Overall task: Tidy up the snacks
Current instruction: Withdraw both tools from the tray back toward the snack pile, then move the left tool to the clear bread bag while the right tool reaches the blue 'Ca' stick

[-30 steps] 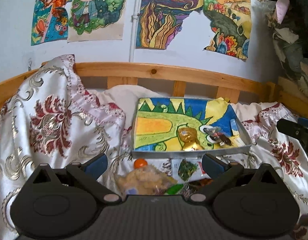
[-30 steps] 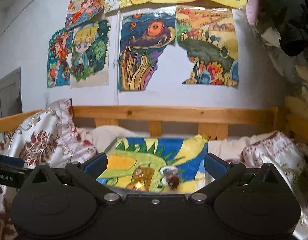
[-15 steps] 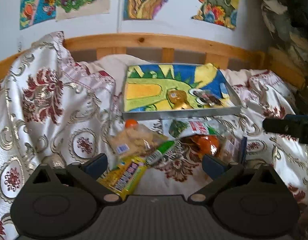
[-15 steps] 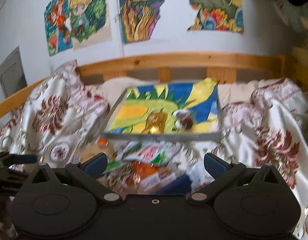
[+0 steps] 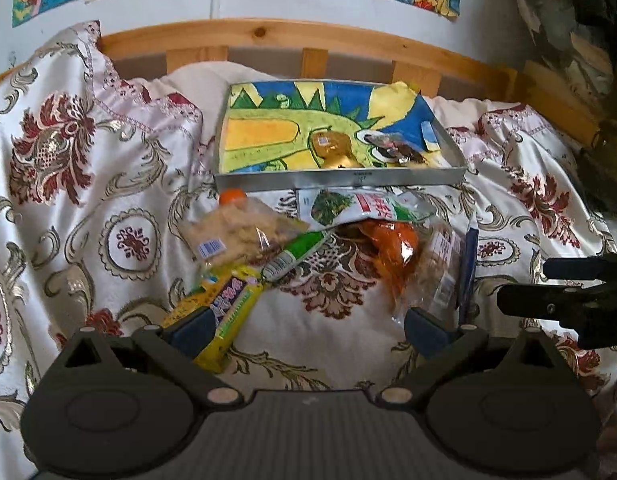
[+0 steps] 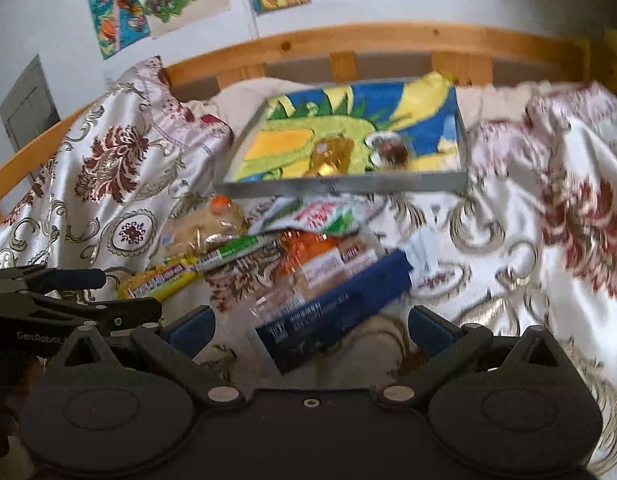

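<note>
**Snack pile on bed, both hand-held grippers wide and empty**

Left hand-held gripper point(image 5: 306, 326): jaws spread wide, nothing between them. Right hand-held gripper point(image 6: 310, 326): same, wide and empty.

Snacks lie on the white-and-maroon floral satin bedspread point(image 5: 88, 208), just in front of the shallow grey rectangular tray lined with a blue-yellow-green drawing point(image 5: 340, 178).

- Long yellow candy-bar wrapper point(image 5: 224, 312): long axis diagonal, near end lower-left by the left finger, far end pointing up-right toward the tray.
- Thin green-and-white stick packet point(image 5: 298, 252): same diagonal, touching the yellow bar's far end.
- Clear bag of pale crackers point(image 5: 238, 232): beside the stick packet, an orange cap at its far end.
- White-green-red printed pouch point(image 5: 364, 208): long axis runs along the tray's front wall, overlapping the crinkly orange bag point(image 5: 392, 252).
- Gold-wrapped item point(image 5: 332, 146) sits inside the tray.

Views differ: the dark blue flat box point(image 6: 336, 308) shows its broad printed face in the right wrist view, axis diagonal up-right, centred ahead of the right jaws; the left wrist view shows it only edge-on. The right view is motion-blurred.
</note>
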`<move>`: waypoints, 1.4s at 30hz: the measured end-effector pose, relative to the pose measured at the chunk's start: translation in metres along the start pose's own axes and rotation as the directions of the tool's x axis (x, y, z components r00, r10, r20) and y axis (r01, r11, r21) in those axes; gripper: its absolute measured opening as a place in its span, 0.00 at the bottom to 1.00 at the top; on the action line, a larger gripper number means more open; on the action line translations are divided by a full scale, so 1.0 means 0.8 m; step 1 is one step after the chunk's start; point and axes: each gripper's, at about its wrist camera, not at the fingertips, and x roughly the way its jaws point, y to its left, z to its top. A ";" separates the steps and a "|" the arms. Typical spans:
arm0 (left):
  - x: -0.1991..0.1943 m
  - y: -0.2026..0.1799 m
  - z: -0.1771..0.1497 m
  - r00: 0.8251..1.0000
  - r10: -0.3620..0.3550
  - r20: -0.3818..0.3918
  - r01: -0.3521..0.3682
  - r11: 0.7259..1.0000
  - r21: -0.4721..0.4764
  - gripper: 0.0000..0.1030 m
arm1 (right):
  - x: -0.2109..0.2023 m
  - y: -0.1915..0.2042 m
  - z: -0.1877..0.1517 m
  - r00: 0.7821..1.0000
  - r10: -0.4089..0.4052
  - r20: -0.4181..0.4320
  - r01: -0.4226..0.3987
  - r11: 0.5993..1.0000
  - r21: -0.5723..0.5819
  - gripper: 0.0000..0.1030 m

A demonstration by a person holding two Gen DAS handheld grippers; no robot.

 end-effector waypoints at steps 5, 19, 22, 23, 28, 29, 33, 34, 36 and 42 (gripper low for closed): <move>0.007 0.002 -0.002 1.000 -0.019 -0.023 0.018 0.999 -0.029 0.99 | 0.007 -0.010 -0.002 0.999 0.001 -0.032 0.000 0.999 0.042 0.99; 0.056 0.002 -0.003 0.992 -0.121 -0.039 0.117 0.990 -0.084 0.99 | 0.031 -0.022 0.013 0.998 -0.042 -0.056 0.047 0.993 0.104 0.99; 0.065 -0.001 -0.004 0.988 -0.151 -0.030 0.149 0.986 -0.071 0.99 | 0.036 -0.020 0.017 0.997 -0.044 -0.061 0.050 0.993 0.104 0.99; 0.068 -0.002 -0.003 0.987 -0.158 -0.030 0.156 0.985 -0.070 0.99 | 0.037 -0.020 0.017 0.997 -0.044 -0.061 0.050 0.993 0.103 0.99; 0.078 -0.007 -0.002 0.982 -0.184 -0.031 0.183 0.982 -0.048 0.99 | 0.042 -0.020 0.019 0.997 -0.047 -0.069 0.054 0.992 0.110 0.99; 0.079 -0.008 -0.002 0.982 -0.186 -0.031 0.185 0.982 -0.039 0.99 | 0.043 -0.020 0.019 0.996 -0.049 -0.072 0.057 0.992 0.112 0.99; 0.082 -0.014 -0.003 0.979 -0.202 -0.036 0.202 0.979 -0.008 0.99 | 0.053 -0.023 0.020 0.994 -0.056 -0.089 0.067 0.989 0.129 0.99; 0.083 -0.015 -0.003 0.978 -0.205 -0.038 0.205 0.979 -0.003 0.99 | 0.056 -0.023 0.021 0.994 -0.058 -0.093 0.070 0.989 0.132 0.99; 0.084 -0.016 -0.004 0.976 -0.214 -0.045 0.215 0.977 0.003 0.99 | 0.062 -0.023 0.022 0.992 -0.072 -0.100 0.085 0.987 0.133 0.99; 0.086 -0.014 -0.005 0.970 -0.236 -0.052 0.236 0.972 -0.002 0.99 | 0.076 -0.023 0.021 0.985 -0.120 -0.127 0.135 0.984 0.114 0.99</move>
